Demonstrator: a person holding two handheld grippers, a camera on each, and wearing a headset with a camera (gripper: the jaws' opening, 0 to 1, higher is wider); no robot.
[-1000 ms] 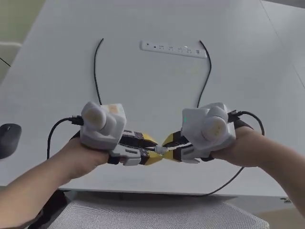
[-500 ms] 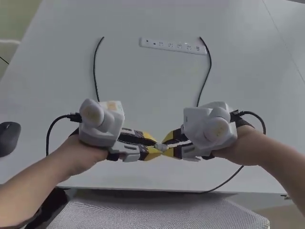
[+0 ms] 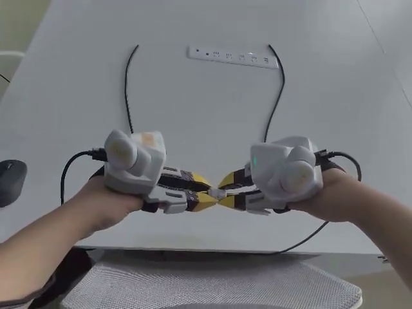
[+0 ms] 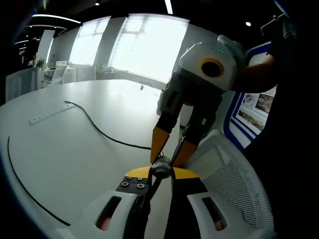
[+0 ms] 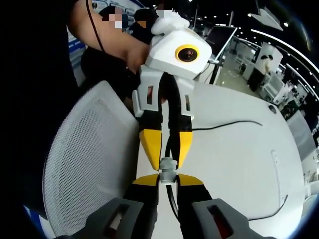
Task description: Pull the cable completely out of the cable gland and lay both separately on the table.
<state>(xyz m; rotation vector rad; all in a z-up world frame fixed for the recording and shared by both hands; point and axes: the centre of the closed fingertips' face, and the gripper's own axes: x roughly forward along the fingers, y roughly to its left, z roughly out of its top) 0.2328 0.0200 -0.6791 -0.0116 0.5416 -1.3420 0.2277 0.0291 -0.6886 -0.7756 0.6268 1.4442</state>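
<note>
Yellow fingertips [image 5: 149, 180] of the right gripper [image 5: 168, 180] are clenched on the near end of the cable gland [image 5: 168, 170], a pale grey, ribbed fitting with a hex nut. The left gripper [image 4: 160, 174] is likewise clamped on the gland from the opposite side, tips meeting tip to tip. The assembly is held in the air just above the near edge of the table [image 3: 193, 109], centre of the scene.

The thin black cable [image 5: 172, 201] remains threaded: the right gripper view shows it leaving the gland and curving back between that gripper's jaws. The left gripper view shows a dark strand running back between its own jaws. From the head view the gland is a small pale spot between the tips and the cable cannot be made out.

Surroundings: matt white tabletop; a white power strip [image 3: 234, 56] at the far side; two black leads [image 3: 129, 96] trailing from it towards the grippers. A dark mouse [image 3: 9, 180] lies at the left edge. A grey mesh chair back [image 3: 212, 286] sits directly below the grippers. Nothing obstructs the gland.
</note>
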